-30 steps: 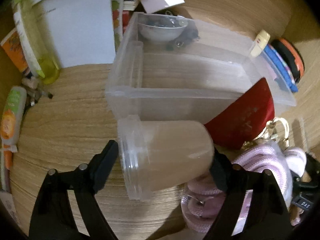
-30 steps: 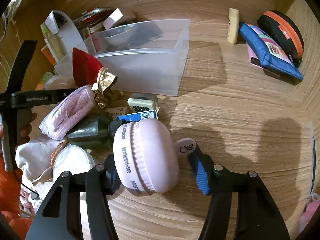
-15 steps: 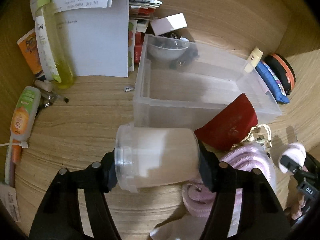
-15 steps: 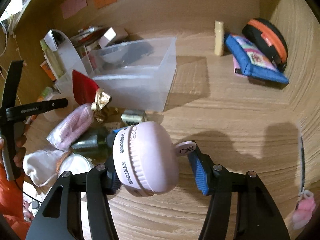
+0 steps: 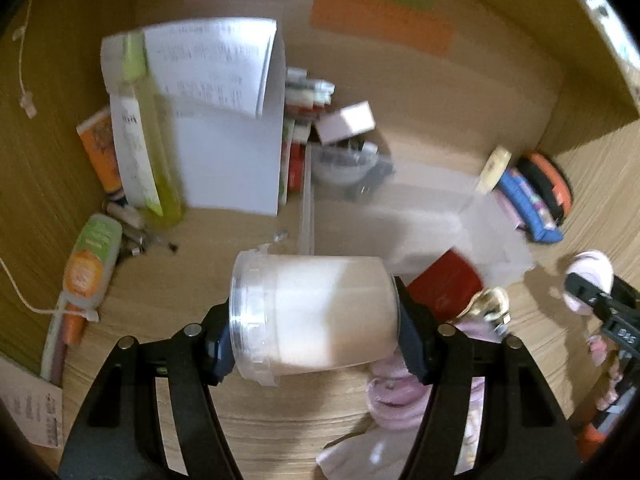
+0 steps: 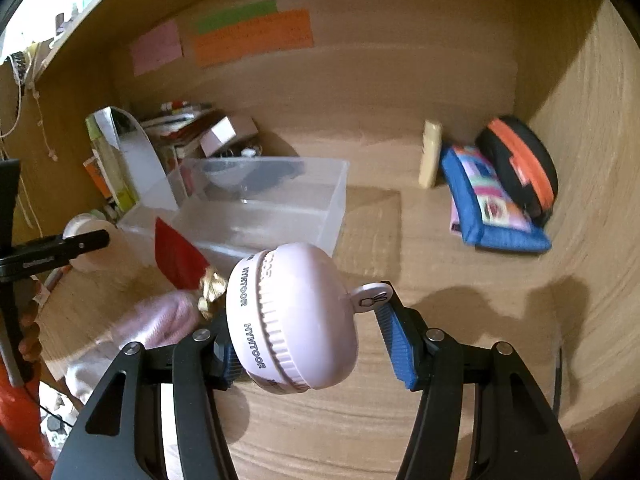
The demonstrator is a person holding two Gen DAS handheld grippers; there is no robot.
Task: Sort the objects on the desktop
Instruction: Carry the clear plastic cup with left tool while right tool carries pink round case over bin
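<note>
Grippers are both occupied. The left gripper is clamping a clear plastic tub between its two pads, the tub lying on its side with its rimmed mouth pointing left and its base against the right pad. It is hanging above the wooden desk, with nothing touching it from below — the clear storage bin is sitting just beyond it, and a red pouch is leaning at the bin's near wall. A pink knitted bundle is lying under the right finger.

The right gripper is holding a pale pink round case printed HYTOOR. The case is pressing against the left pad, while its small round tab is meeting the blue pad of the right finger — the case body itself is standing off from that pad. Case and gripper are in the air over the desk, near the bin's front right corner.

Beyond the right gripper, a blue patterned pouch and a black and orange case are leaning together by the right wall, with a cream tube standing just beside them. Left of the bin, a yellow-green bottle is standing in front of white papers.
</note>
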